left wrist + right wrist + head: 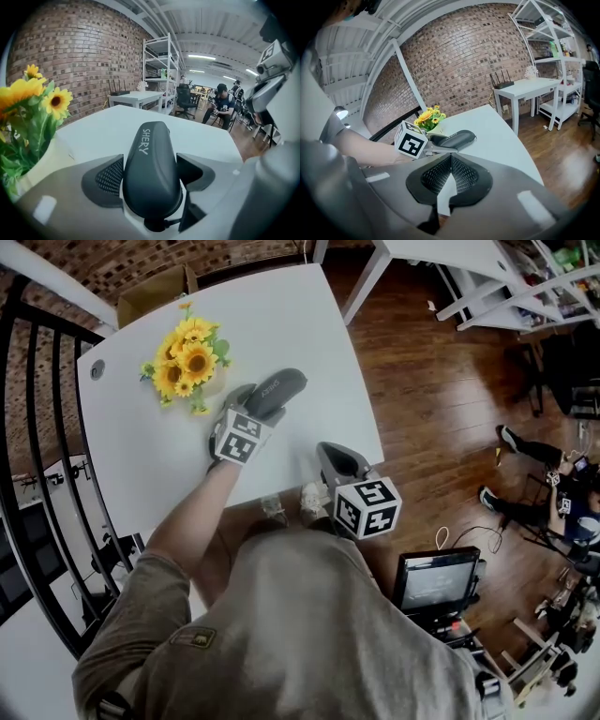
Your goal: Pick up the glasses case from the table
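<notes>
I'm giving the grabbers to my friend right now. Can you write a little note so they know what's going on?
Left gripper: tongs spread wide, one on each side of the dark grey rounded glasses case. They don't look like they are squeezing it.
Right gripper: tongs shut, empty, near the table's edge.
Case: lying on the white table, beside the bunch of yellow sunflowers.
Done: left gripper is lined up around the case.
Left to do: close the tongs on the case and lift it off the table.
</notes>
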`<action>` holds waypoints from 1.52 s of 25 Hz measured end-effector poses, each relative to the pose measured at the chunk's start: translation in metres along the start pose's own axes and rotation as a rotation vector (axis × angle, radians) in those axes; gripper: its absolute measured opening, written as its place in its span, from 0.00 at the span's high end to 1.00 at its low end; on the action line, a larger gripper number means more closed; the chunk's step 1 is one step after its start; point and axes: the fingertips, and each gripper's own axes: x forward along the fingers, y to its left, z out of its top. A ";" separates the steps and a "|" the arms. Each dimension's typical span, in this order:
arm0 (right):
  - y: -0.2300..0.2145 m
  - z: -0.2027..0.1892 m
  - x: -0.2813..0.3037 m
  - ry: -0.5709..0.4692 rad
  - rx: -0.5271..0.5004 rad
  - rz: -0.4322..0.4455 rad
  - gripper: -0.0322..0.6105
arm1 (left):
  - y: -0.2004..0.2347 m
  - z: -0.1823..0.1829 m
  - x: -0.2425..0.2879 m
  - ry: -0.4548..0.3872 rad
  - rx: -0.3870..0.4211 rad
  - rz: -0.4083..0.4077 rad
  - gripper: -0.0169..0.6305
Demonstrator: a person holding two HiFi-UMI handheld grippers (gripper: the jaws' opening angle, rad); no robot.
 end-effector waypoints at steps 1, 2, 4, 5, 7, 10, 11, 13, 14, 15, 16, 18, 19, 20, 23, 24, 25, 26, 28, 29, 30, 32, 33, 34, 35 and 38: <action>-0.001 0.000 -0.001 -0.001 0.000 0.000 0.93 | 0.000 0.000 0.000 0.000 -0.002 -0.001 0.43; -0.001 0.000 -0.001 -0.001 0.001 0.000 0.93 | 0.000 0.000 0.000 0.000 -0.005 -0.003 0.44; -0.003 0.000 -0.002 -0.003 0.002 -0.001 0.93 | 0.000 -0.001 0.000 0.000 -0.013 -0.006 0.44; -0.003 0.000 -0.002 -0.004 0.003 -0.001 0.93 | 0.000 -0.001 0.000 -0.001 -0.023 -0.009 0.45; -0.004 0.000 -0.002 -0.006 0.003 0.001 0.93 | 0.000 -0.003 -0.001 -0.007 -0.056 -0.017 0.45; -0.005 0.000 -0.004 -0.009 0.003 0.006 0.93 | -0.005 -0.005 -0.004 -0.023 -0.106 -0.032 0.45; -0.005 0.000 -0.004 -0.009 0.002 0.008 0.93 | -0.006 -0.005 -0.006 -0.030 -0.122 -0.035 0.45; -0.004 -0.001 -0.004 -0.008 0.000 0.013 0.93 | -0.009 -0.005 -0.012 -0.048 -0.155 -0.041 0.45; -0.003 -0.001 -0.003 -0.009 -0.002 0.017 0.93 | -0.010 -0.005 -0.015 -0.059 -0.171 -0.043 0.45; -0.003 -0.001 -0.003 -0.011 -0.004 0.021 0.93 | -0.012 -0.005 -0.019 -0.071 -0.186 -0.045 0.45; -0.002 0.000 -0.003 -0.015 -0.007 0.025 0.93 | -0.014 -0.004 -0.023 -0.081 -0.201 -0.047 0.45; 0.000 0.002 -0.002 -0.022 -0.013 0.035 0.93 | -0.017 -0.004 -0.033 -0.102 -0.229 -0.047 0.45; 0.002 0.003 -0.002 -0.026 -0.017 0.041 0.93 | -0.018 -0.003 -0.039 -0.113 -0.241 -0.046 0.45; 0.004 0.005 -0.001 -0.031 -0.020 0.047 0.93 | -0.020 -0.002 -0.045 -0.125 -0.252 -0.046 0.45; 0.012 0.010 0.001 -0.043 -0.029 0.067 0.93 | -0.023 0.000 -0.065 -0.162 -0.286 -0.043 0.45; 0.014 0.012 0.000 -0.046 -0.032 0.073 0.93 | -0.025 0.001 -0.073 -0.176 -0.303 -0.043 0.45; 0.016 0.014 0.000 -0.051 -0.034 0.080 0.93 | -0.027 0.002 -0.080 -0.191 -0.323 -0.041 0.45; 0.019 0.016 -0.001 -0.056 -0.037 0.086 0.93 | -0.029 0.003 -0.088 -0.206 -0.343 -0.039 0.45; 0.025 0.022 -0.002 -0.072 -0.045 0.097 0.93 | -0.029 0.005 -0.104 -0.243 -0.386 -0.034 0.45; 0.027 0.025 -0.003 -0.081 -0.050 0.101 0.93 | -0.029 0.006 -0.113 -0.266 -0.411 -0.032 0.45; 0.030 0.028 -0.004 -0.091 -0.056 0.105 0.93 | -0.028 0.007 -0.121 -0.291 -0.438 -0.032 0.45; 0.035 0.035 -0.005 -0.110 -0.065 0.111 0.93 | -0.027 0.009 -0.137 -0.338 -0.485 -0.028 0.45; 0.037 0.038 -0.007 -0.119 -0.069 0.113 0.93 | -0.026 0.010 -0.144 -0.358 -0.503 -0.025 0.45; 0.039 0.040 -0.009 -0.126 -0.073 0.114 0.93 | -0.026 0.011 -0.152 -0.376 -0.517 -0.022 0.45; 0.041 0.042 -0.011 -0.133 -0.078 0.115 0.93 | -0.027 0.013 -0.159 -0.394 -0.530 -0.021 0.45; 0.045 0.048 -0.018 -0.150 -0.088 0.119 0.93 | -0.027 0.017 -0.179 -0.443 -0.563 -0.018 0.45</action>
